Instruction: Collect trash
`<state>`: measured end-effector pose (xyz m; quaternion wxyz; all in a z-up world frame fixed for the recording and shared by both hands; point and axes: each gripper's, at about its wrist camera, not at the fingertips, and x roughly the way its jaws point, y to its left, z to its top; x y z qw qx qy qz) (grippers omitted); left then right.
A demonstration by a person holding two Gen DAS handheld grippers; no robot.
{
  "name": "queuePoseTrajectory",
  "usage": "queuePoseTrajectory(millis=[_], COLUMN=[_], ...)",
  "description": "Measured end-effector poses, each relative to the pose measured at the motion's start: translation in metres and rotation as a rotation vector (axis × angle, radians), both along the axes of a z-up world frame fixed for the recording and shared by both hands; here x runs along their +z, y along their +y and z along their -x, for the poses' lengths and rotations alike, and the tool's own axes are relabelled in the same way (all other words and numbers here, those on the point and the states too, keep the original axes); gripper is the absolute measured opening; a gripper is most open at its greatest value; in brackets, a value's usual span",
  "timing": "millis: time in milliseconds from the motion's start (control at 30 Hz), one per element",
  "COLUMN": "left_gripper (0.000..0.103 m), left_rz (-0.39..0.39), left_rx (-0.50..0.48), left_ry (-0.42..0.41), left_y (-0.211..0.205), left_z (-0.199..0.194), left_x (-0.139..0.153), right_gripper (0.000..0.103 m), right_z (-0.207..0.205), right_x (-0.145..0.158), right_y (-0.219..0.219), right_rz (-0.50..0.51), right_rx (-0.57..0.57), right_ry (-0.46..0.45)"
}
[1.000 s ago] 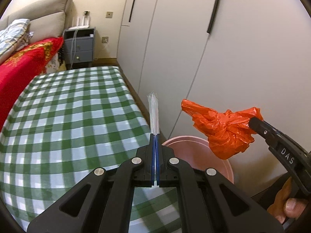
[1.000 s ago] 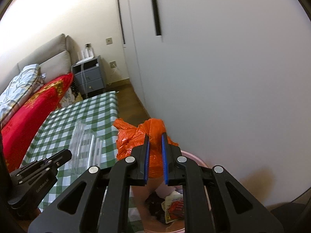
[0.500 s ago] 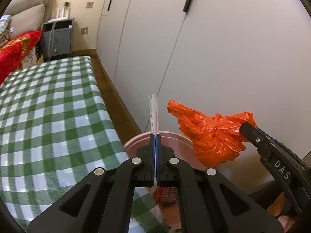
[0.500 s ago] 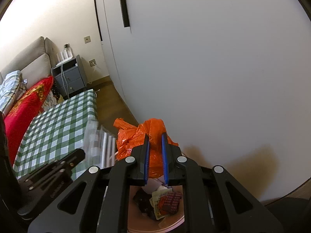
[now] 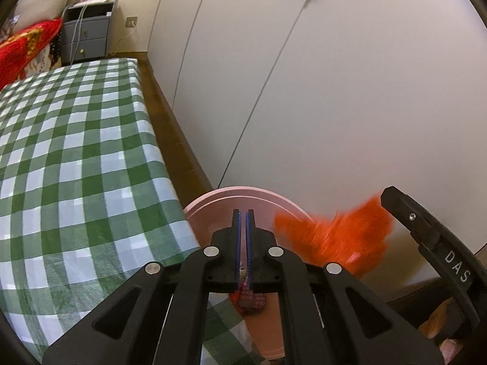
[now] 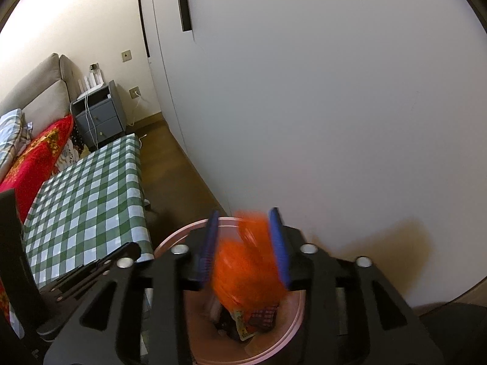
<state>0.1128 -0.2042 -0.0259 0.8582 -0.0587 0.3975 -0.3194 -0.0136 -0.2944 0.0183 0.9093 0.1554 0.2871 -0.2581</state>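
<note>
Right claw [image 6: 243, 243] has just been spreading, its pads apart around the blurred orange bag [image 6: 246, 273] over the pink bin [image 6: 170, 243]; hold above the bin's middle. Left claw [image 5: 243, 237], together and empty, should stay clear beside the bin.

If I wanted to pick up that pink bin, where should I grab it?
Probably the pink bin's rim, coming down from above. It stands upright with its mouth open, and the thin round lip is bare on the side by the checked table, so one finger could go inside and one outside. Its walls look too wide to pinch.
</note>
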Motion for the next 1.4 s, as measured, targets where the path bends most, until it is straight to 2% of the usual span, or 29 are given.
queuePoseTrajectory(millis=[100,233,300,433,500,667,867,933,1067,1300,1400], left_gripper=[0.005,0.028,0.033,0.050,0.055,0.070,0.087,0.095,0.095,0.095,0.095], left_rz=[0.000,-0.007,-0.013,-0.042,-0.051,-0.059,-0.121,-0.166,-0.195,-0.201,-0.180], left_rx=[0.012,0.034,0.044,0.101,0.136,0.232,0.345,0.382,0.429,0.489,0.544], left_ry=[-0.006,-0.033,-0.054,-0.109,-0.142,-0.208,-0.280,-0.328,-0.365,-0.331,-0.331], left_y=[0.008,0.022,0.030,0.050,0.063,0.095,0.123,0.127,0.141,0.164,0.181], left_z=[0.002,0.010,0.017,0.037,0.049,0.077,0.113,0.127,0.150,0.175,0.184], left_x=[0.005,0.014,0.020,0.033,0.042,0.061,0.072,0.077,0.083,0.080,0.080], right_gripper=[0.045,0.045,0.046,0.056,0.062,0.082,0.095,0.098,0.098,0.098,0.098], right_z=[0.001,0.006,0.011,0.020,0.027,0.041,0.056,0.063,0.073,0.089,0.093], right_x=[0.001,0.003,0.008,0.021,0.030,0.044,0.048,0.049,0.050,0.038,0.028], right_y=[0.001,0.003,0.007,0.023,0.033,0.054,0.075,0.083,0.100,0.111,0.116], right_rz=[-0.004,-0.015,-0.015,0.030,0.062,0.108,0.110,0.123,0.163,0.154,0.138], right_rx=[0.001,0.009,0.023,0.074,0.104,0.184,0.267,0.278,0.328,0.362,0.385], right_ry=[-0.002,-0.017,-0.034,-0.065,-0.087,-0.129,-0.141,-0.147,-0.151,-0.115,-0.089])
